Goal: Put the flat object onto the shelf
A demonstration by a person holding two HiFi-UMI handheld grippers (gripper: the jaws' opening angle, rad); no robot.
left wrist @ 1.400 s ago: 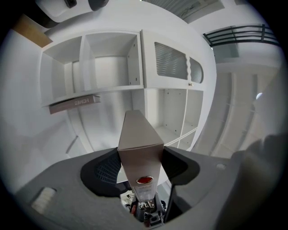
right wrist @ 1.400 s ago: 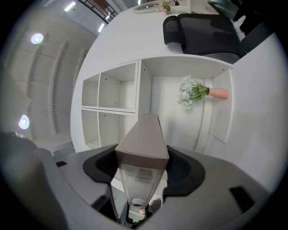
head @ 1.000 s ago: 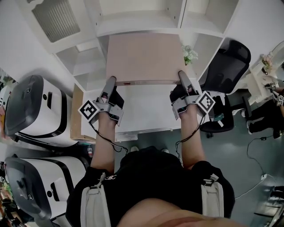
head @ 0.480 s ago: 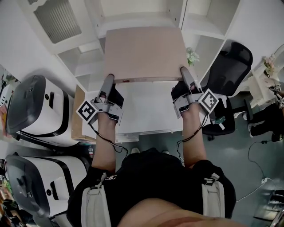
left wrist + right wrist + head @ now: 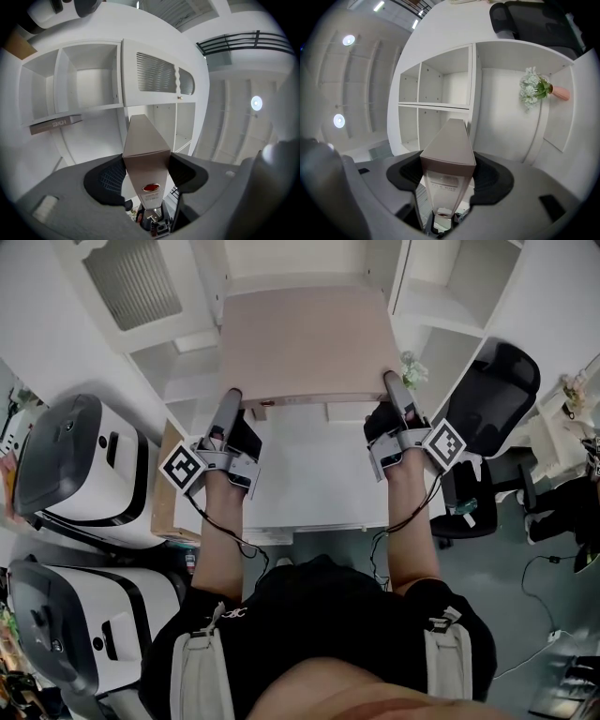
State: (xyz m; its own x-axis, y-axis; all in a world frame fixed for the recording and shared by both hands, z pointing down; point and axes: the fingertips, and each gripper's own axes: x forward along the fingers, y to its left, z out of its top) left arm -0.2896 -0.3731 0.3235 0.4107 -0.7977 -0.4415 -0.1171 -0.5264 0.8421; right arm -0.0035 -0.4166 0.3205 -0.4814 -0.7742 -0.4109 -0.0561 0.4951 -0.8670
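White shelving (image 5: 187,381) behind, flat pinkish-tan box (image 5: 305,343), broad plain top

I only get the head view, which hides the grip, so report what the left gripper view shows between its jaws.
Observer: The left gripper is shut on the left near corner of the flat beige cardboard box, a pad on each broad face.
Operator: Now check the right gripper.
Observer: It is shut on the right near corner, with a pale printed label facing its camera.
Operator: Describe the white shelf unit beside it.
Observer: White flowers in a pink vase occupy the compartment right of the box.
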